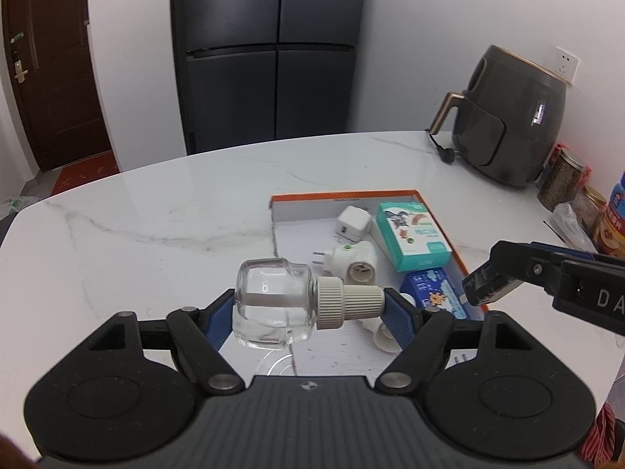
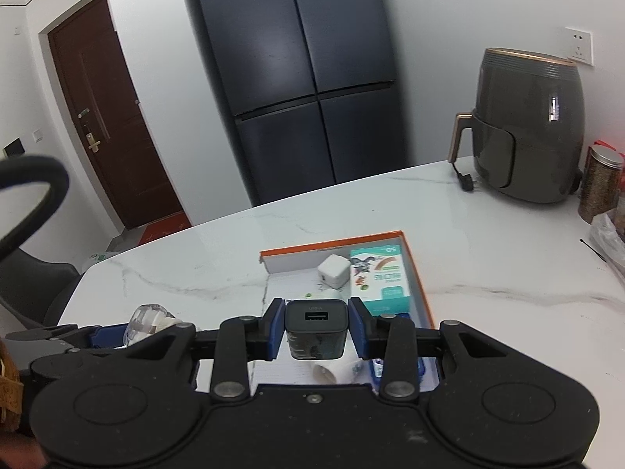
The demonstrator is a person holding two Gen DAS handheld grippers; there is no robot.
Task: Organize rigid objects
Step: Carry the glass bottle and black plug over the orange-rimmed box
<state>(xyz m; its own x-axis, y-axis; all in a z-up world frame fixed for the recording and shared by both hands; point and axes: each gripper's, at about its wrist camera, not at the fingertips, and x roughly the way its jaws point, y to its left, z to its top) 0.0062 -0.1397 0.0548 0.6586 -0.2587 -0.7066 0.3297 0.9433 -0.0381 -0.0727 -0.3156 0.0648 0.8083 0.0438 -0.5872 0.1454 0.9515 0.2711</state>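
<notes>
My left gripper [image 1: 308, 305] is shut on a clear glass bottle [image 1: 273, 305] with a ribbed beige cap, held sideways above the near left edge of the orange-rimmed tray [image 1: 343, 195]. My right gripper [image 2: 315, 328] is shut on a black USB charger [image 2: 315, 330], held above the tray's near part [image 2: 332, 244]; it also shows at the right of the left wrist view [image 1: 484, 285]. In the tray lie a white charger cube [image 1: 353, 223], a white plug-in device [image 1: 351, 262], a teal box [image 1: 414, 234] and a blue box [image 1: 435, 289].
The tray sits on a white marble table [image 1: 175, 226]. A dark air fryer [image 1: 511, 117] with its cord stands at the back right, with jars [image 1: 562, 179] and packets beside it. A dark fridge [image 1: 269, 51] and a brown door are behind the table.
</notes>
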